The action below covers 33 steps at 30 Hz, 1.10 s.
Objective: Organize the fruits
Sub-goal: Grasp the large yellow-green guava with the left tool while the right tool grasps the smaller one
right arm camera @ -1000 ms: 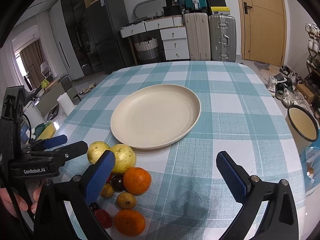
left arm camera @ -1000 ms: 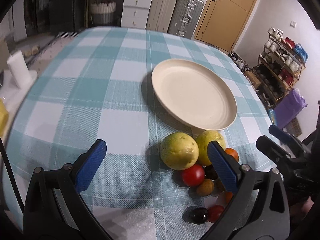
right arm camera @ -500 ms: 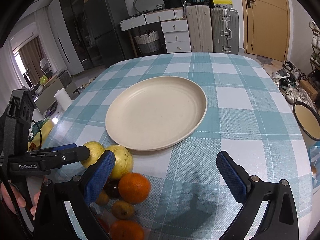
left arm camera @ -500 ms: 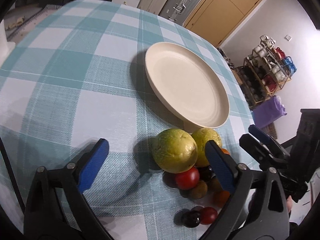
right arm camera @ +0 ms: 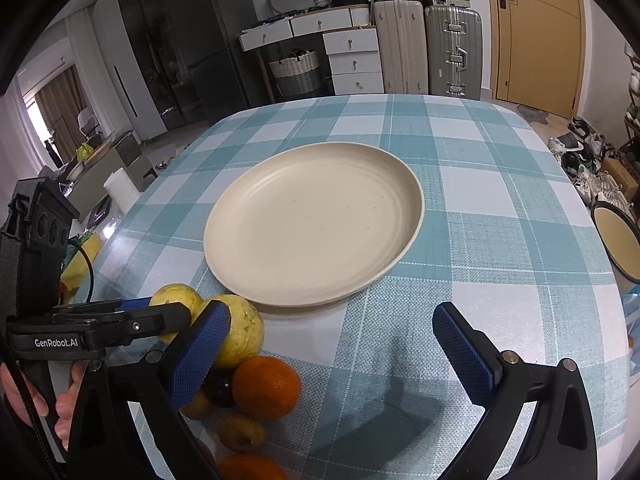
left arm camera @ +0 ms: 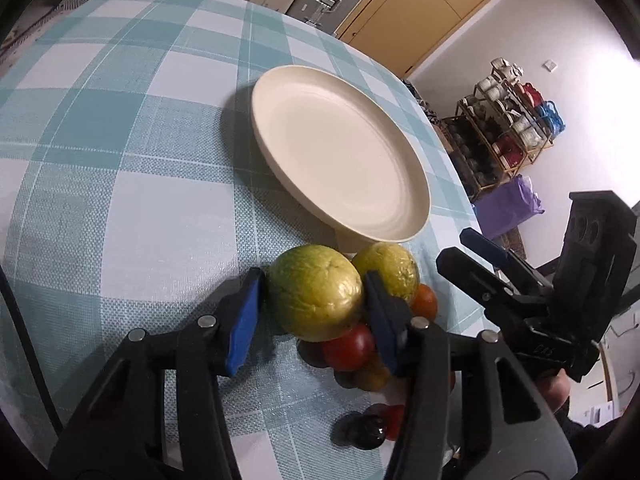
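A yellow-green round fruit [left arm camera: 316,300] lies at the front of a fruit pile, just before the empty cream plate [left arm camera: 340,160]. My left gripper [left arm camera: 314,280] is closing around it, and both blue pads touch its sides. Behind it sit a second yellow fruit [left arm camera: 390,264], a red tomato [left arm camera: 348,346], a small dark fruit [left arm camera: 366,434] and smaller pieces. In the right wrist view, the left gripper [right arm camera: 168,308] grips the far yellow fruit [right arm camera: 176,298]. An orange [right arm camera: 266,386] lies nearer. My right gripper [right arm camera: 332,316] stands open over bare cloth beside the plate [right arm camera: 316,220].
The table carries a teal-and-white check cloth [right arm camera: 500,240] and its edges fall away near the pile. A dark-rimmed bowl [right arm camera: 616,248] sits off the table at right. A paper roll [right arm camera: 120,188] stands left, suitcases [right arm camera: 452,52] behind, and a rack [left arm camera: 508,120] stands beyond the right side.
My left gripper has tilted down and come in on the yellow-green fruit, its jaws narrowing from wide apart to both sides of it. The right gripper stays open, shifted slightly towards the plate.
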Motion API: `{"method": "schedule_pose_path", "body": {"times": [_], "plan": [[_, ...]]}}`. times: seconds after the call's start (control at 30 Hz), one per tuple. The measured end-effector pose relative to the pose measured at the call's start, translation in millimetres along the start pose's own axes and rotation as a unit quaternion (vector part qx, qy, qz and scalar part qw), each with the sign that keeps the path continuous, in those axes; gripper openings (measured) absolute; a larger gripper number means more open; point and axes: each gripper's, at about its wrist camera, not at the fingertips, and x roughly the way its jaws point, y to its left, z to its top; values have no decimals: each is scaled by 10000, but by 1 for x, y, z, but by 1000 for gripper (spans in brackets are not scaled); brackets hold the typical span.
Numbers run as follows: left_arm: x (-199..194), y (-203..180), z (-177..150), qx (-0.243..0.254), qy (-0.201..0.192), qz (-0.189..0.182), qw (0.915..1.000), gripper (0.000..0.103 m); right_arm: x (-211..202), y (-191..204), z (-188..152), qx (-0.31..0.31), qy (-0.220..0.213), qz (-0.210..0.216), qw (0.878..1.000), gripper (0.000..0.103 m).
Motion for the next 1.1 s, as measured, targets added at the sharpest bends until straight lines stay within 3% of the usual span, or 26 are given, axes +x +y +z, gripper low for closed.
{"method": "schedule_pose_path", "body": {"times": [0.73,1.1], "plan": [[-29,26,4,-122,-360,-44,9993,47,2,28,0,-145,157,502,9985,103],[-38,35,-6,-126,-384,-96,9991,47,20,54,-4,-518,480,343,9969,103]]}}
